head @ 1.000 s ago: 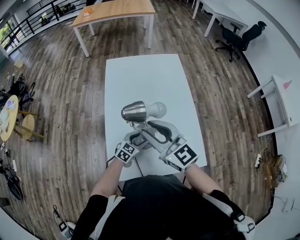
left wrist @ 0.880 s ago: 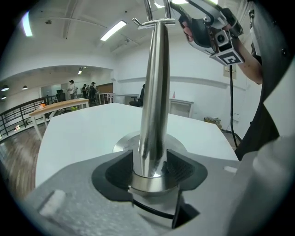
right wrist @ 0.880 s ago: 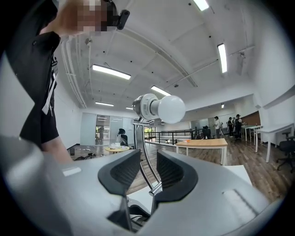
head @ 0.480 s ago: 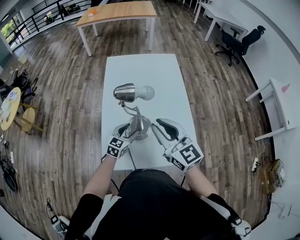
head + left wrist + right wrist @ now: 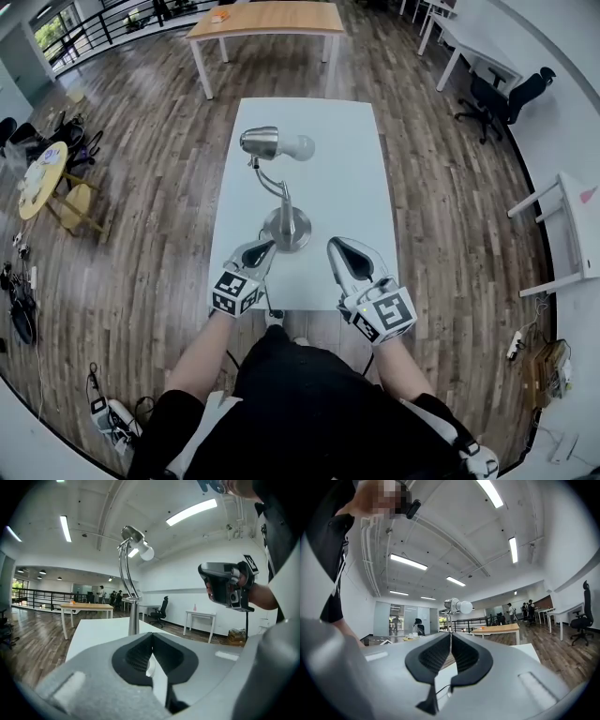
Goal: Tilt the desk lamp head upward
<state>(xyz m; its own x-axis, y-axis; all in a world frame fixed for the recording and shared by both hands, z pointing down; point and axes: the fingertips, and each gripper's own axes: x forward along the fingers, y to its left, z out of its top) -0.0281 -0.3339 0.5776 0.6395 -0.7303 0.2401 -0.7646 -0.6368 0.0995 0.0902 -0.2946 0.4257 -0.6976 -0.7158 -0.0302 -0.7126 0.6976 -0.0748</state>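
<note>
The desk lamp stands on the white table (image 5: 328, 131). Its round metal base (image 5: 286, 228) carries a curved stem up to the chrome head (image 5: 261, 142), and the white bulb (image 5: 298, 147) points right. My left gripper (image 5: 259, 250) and right gripper (image 5: 340, 251) hover over the table's near edge, on either side of the base and clear of it. Both sets of jaws have just been closing and now meet with nothing between them. In the left gripper view the lamp head (image 5: 133, 534) rises high above the left gripper (image 5: 151, 641). In the right gripper view the lamp head (image 5: 456, 605) shows small beyond the right gripper (image 5: 450, 637).
A wooden table (image 5: 267, 17) stands beyond the white one. An office chair (image 5: 506, 94) and a white side table (image 5: 572, 225) are at the right, and a round yellow table (image 5: 42, 178) with stools is at the left. Wooden floor surrounds the table.
Both grippers have drawn back from the lamp's stem and base toward the near table edge. Their jaws, open before, are now shut and empty.
</note>
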